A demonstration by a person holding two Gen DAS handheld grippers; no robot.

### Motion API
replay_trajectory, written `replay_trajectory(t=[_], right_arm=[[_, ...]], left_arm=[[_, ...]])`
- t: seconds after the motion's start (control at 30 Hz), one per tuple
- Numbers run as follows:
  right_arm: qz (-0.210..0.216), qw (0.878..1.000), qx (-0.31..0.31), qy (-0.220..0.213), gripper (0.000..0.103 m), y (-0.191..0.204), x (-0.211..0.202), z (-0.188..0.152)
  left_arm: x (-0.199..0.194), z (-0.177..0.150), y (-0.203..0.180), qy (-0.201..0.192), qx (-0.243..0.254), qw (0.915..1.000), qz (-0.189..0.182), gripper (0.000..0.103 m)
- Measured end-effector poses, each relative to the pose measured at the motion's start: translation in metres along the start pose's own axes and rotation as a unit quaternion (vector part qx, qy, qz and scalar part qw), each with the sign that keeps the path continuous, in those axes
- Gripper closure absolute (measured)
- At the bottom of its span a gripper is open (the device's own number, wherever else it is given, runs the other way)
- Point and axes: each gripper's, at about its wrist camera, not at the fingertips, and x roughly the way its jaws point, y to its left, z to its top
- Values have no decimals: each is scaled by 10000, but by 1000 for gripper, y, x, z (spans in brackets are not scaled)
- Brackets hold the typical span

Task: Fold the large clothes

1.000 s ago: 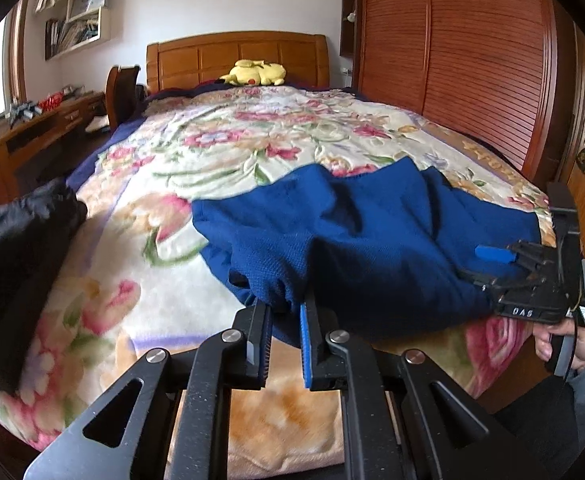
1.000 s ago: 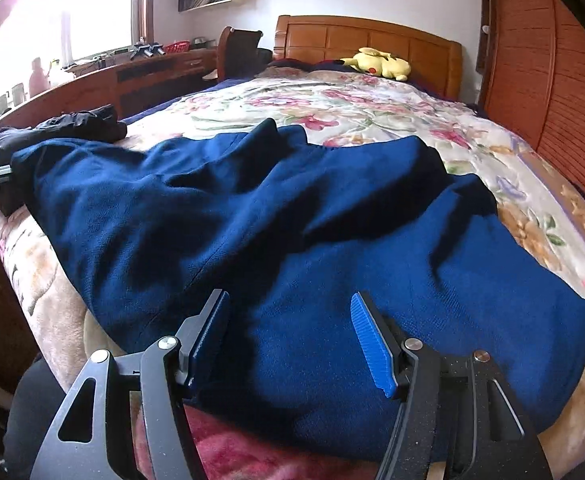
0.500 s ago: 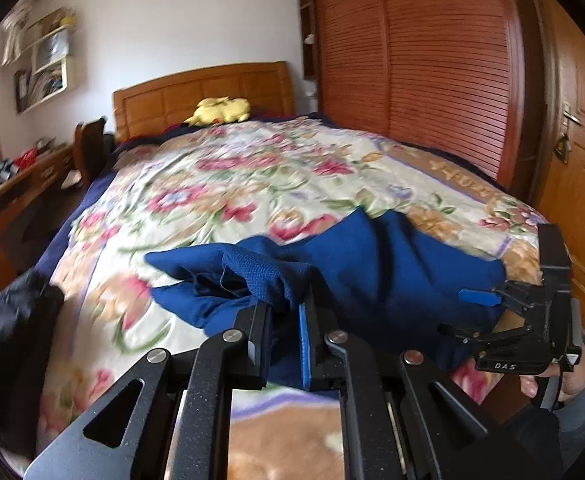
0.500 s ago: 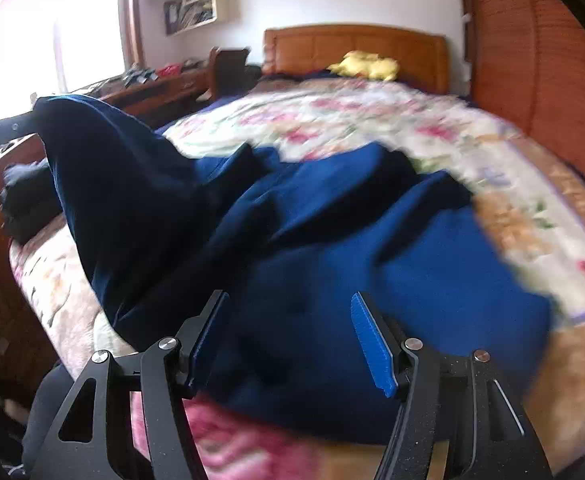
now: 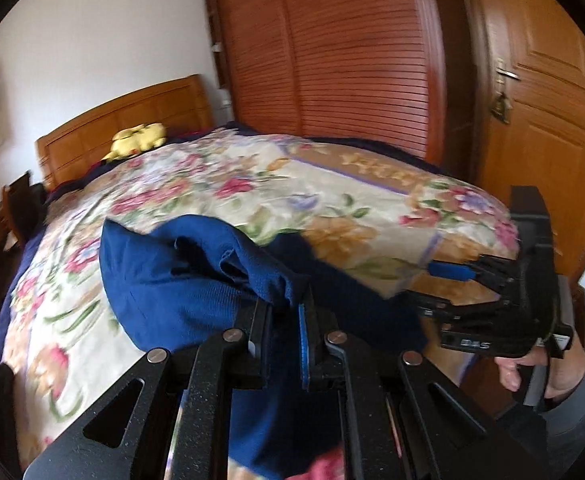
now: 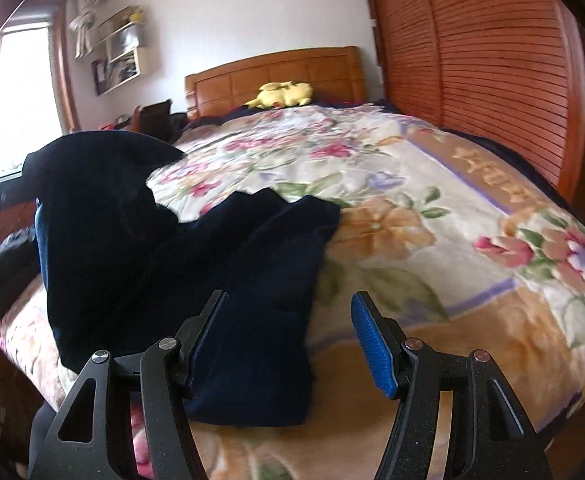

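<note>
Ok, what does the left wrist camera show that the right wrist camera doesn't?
Only the left wrist view shows the left gripper shut on the blue sweater, a hand gripping the right gripper's handle, and the panelled door. Only the right wrist view shows the window, the wall shelf and the right gripper open from behind. Both show the floral blanket, yellow plush toy and headboard.
</note>
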Motion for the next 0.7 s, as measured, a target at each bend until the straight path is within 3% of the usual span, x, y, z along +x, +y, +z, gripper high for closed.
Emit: replay_trajectory(t=[0.17,0.47,0.6,0.7], right_arm=[[-57,9999,103,-33,38,-1,-9,-7],[-142,9999,43,58,38,-4,-6,-7],[-144,9999,49,19,38,-6,-5,-5],[-127,9999,13,8,38,-4,-6,-4]], left_arm=[[12,0,-34,147,82,9986,-510,92],[18,-15,-32,513,-17,9971,-564,88],[-2,-17,-21,230,-296,9954,-883,50],[-20,-20,-13,-6,-317,9966,-759,33]])
